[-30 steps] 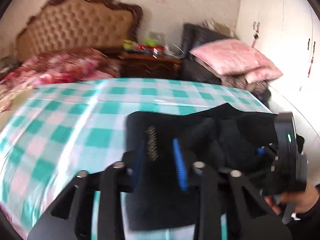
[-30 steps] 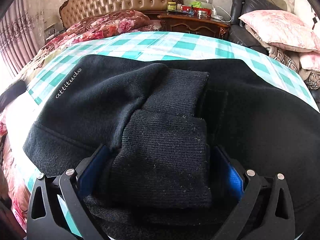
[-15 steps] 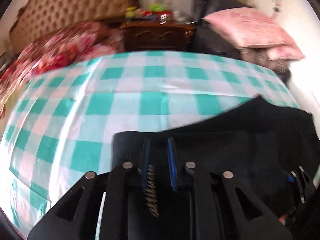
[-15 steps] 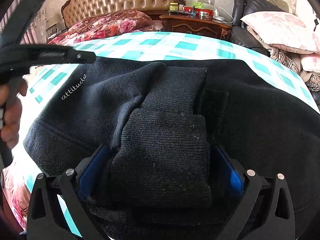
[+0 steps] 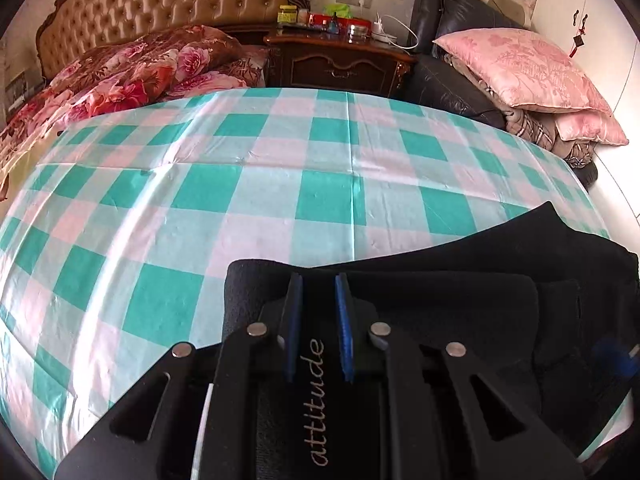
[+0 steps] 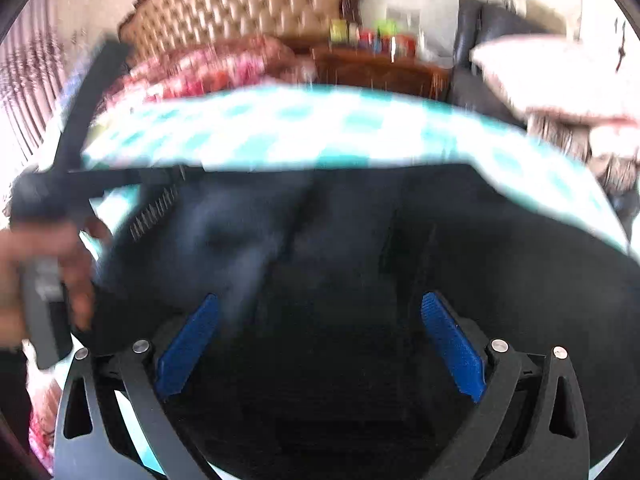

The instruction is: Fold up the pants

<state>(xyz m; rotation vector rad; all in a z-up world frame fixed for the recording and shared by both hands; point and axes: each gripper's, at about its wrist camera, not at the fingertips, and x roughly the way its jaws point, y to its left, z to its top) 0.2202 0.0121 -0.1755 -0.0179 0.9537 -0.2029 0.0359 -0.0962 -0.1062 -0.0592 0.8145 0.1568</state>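
The black pants [image 5: 460, 300] lie folded on the green-and-white checked sheet [image 5: 240, 200], at its near right. My left gripper [image 5: 318, 312] sits low over the left end of the pants, jaws narrowed with a small gap, above the white "attitude" lettering [image 5: 318, 400]; whether it pinches cloth I cannot tell. In the blurred right wrist view my right gripper [image 6: 320, 344] is wide open over the pants [image 6: 400, 248], holding nothing. The left gripper and the hand holding it [image 6: 52, 256] show at the left there.
A tufted headboard [image 5: 168, 4] and floral quilt [image 5: 128, 72] lie at the far left. A dark wooden nightstand [image 5: 340, 60] with bottles stands behind the bed. Pink pillows [image 5: 528, 68] are piled on a black chair at the far right.
My right gripper has let go of the knit cuff, opened wide and pulled back. My left gripper has come down onto the left end of the pants with its jaws narrowed.
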